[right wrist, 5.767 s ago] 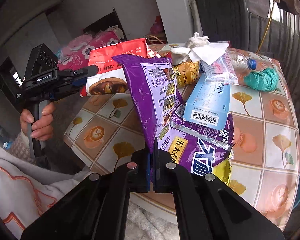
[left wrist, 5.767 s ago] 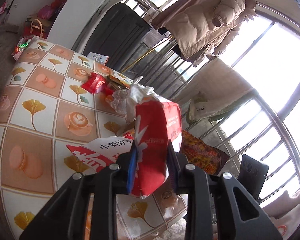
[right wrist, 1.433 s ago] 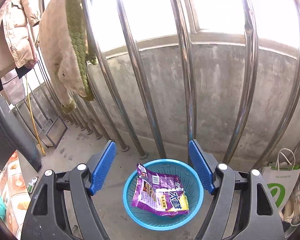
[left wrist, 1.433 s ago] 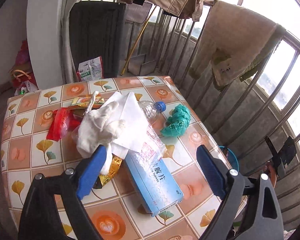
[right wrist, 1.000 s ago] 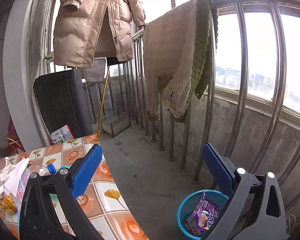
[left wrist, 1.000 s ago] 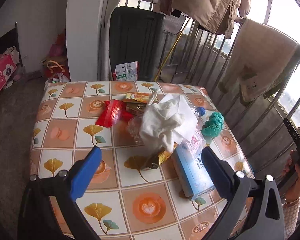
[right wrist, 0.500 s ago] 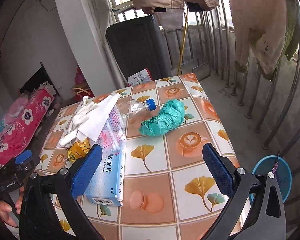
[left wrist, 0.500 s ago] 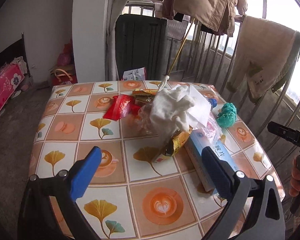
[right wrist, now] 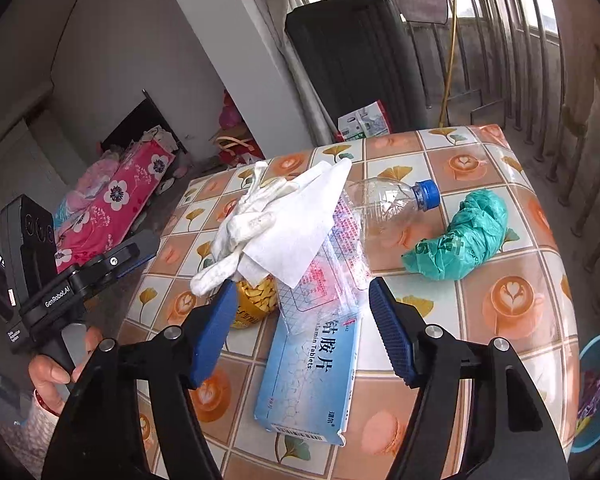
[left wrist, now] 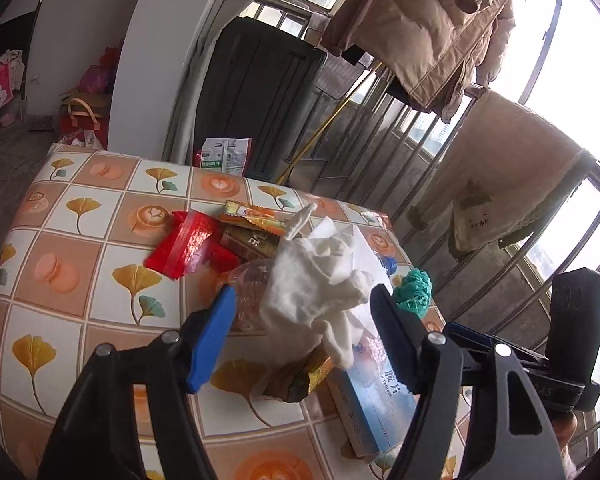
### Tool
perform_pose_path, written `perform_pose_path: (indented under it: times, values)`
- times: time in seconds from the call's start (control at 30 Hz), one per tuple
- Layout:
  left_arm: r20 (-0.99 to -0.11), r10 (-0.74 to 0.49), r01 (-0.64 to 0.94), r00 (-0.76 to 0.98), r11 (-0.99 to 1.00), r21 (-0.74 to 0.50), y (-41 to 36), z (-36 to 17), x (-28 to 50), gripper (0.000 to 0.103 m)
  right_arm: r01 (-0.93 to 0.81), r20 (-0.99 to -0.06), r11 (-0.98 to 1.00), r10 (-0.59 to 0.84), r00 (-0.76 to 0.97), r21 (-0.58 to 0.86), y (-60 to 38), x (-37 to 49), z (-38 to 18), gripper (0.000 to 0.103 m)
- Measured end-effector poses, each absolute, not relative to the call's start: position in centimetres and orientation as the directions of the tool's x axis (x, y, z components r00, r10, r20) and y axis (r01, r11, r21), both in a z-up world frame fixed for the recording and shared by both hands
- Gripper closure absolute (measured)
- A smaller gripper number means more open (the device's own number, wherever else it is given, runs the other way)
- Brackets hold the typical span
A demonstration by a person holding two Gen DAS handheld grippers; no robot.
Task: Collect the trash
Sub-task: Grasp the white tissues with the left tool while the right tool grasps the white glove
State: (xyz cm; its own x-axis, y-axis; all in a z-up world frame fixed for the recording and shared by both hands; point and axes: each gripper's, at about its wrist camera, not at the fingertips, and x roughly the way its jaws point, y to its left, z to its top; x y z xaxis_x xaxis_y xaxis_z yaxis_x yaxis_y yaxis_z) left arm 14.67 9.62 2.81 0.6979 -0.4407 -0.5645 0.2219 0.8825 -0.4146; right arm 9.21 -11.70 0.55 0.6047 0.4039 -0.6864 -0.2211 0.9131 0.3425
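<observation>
One bottle, one blue box, two claws.

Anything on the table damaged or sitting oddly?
The blue tablet box is torn at its near corner and pokes past the table edge. The clear plastic bottle lies crushed on its side.

A: How is the left gripper?
B: Its jaws stand wide apart and grip nothing.
A: And the right gripper?
B: Also wide apart, nothing between its blue pads. A bare hand holds the left handle.
</observation>
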Motion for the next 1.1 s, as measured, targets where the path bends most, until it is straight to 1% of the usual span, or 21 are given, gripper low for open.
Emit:
perform_pose_path:
  times: [0.07,0.17,0.23,0.27,0.3,0.37,0.4,0.47,0.5,0.53,0.57,0.63,0.73,0.83,1.0,1.03,1.07,1.1]
  values:
    - [-0.576,-0.47,0.236,0.669,0.869,-0.435,9.1,2.0,16.1,0.039,-0.218,-0.706,0.914,0.402,0.583,0.341,-11.2,9.5,-0.1,0.049]
    - [-0.605,-0.484,0.252,0.632,0.867,-0.43,8.0,0.6,17.6,0.04,-0.199,-0.724,0.916,0.397,0.564,0.347,-11.3,9.7,-0.7,0.056]
    - [-0.638,-0.469,0.253,0.611,0.879,-0.404,7.2,-0.3,18.5,0.046,-0.184,-0.729,0.917,0.394,0.56,0.355,-11.6,9.7,-1.0,0.059]
    - [-0.653,-0.461,0.254,0.602,0.885,-0.391,6.9,-0.7,19.0,0.051,-0.177,-0.731,0.917,0.392,0.559,0.357,-11.7,9.7,-1.0,0.061]
    - [-0.664,-0.453,0.25,0.595,0.889,-0.383,6.7,-1.1,19.3,0.054,-0.172,-0.733,0.918,0.39,0.558,0.358,-11.8,9.7,-1.1,0.062]
    - [-0.678,-0.443,0.245,0.586,0.895,-0.373,6.3,-1.6,19.7,0.064,-0.167,-0.735,0.918,0.389,0.555,0.36,-11.9,9.7,-1.1,0.065]
    - [-0.68,-0.439,0.243,0.587,0.897,-0.37,6.3,-1.7,19.7,0.067,-0.164,-0.737,0.918,0.388,0.554,0.36,-12.1,9.9,-1.3,0.065]
    - [-0.683,-0.431,0.238,0.59,0.901,-0.363,6.2,-1.8,19.9,0.082,-0.164,-0.74,0.919,0.388,0.55,0.359,-12.1,9.8,-1.3,0.068]
    - [-0.683,-0.433,0.237,0.588,0.9,-0.366,6.5,-1.8,19.9,0.085,-0.168,-0.739,0.917,0.393,0.548,0.363,-12.1,9.9,-1.2,0.07]
    - [-0.681,-0.436,0.233,0.588,0.898,-0.373,7.0,-1.6,19.7,0.09,-0.173,-0.735,0.912,0.402,0.546,0.371,-12.0,10.0,-1.1,0.07]
    - [-0.681,-0.436,0.232,0.588,0.898,-0.374,7.1,-1.7,19.7,0.093,-0.179,-0.728,0.906,0.417,0.544,0.385,-11.9,10.1,-0.9,0.071]
    - [-0.679,-0.433,0.229,0.593,0.899,-0.373,7.2,-1.5,19.6,0.093,-0.198,-0.702,0.885,0.457,0.546,0.422,-11.7,10.6,-0.4,0.071]
    - [-0.676,-0.435,0.227,0.594,0.898,-0.378,7.4,-1.2,19.5,0.093,-0.197,-0.677,0.875,0.469,0.567,0.442,-11.6,11.9,0.3,0.07]
    - [-0.664,-0.446,0.234,0.6,0.892,-0.388,7.6,-0.6,19.2,0.093,-0.176,-0.654,0.839,0.517,0.552,0.515,-12.0,13.5,0.0,0.07]
    - [-0.623,-0.487,0.287,0.612,0.871,-0.399,7.8,0.8,18.2,0.091,-0.118,-0.648,0.823,0.517,0.559,0.556,-13.1,15.0,-0.3,0.065]
    - [-0.62,-0.503,0.308,0.603,0.863,-0.401,7.4,0.9,18.2,0.085,-0.112,-0.65,0.82,0.521,0.553,0.561,-13.2,15.2,-0.4,0.065]
    - [-0.617,-0.515,0.324,0.595,0.857,-0.401,7.1,1.0,18.1,0.073,-0.102,-0.657,0.817,0.524,0.542,0.567,-13.3,15.6,-0.8,0.065]
    - [-0.618,-0.523,0.342,0.587,0.852,-0.396,6.5,0.9,18.0,0.066,-0.093,-0.662,0.813,0.528,0.531,0.574,-13.3,15.9,-1.1,0.065]
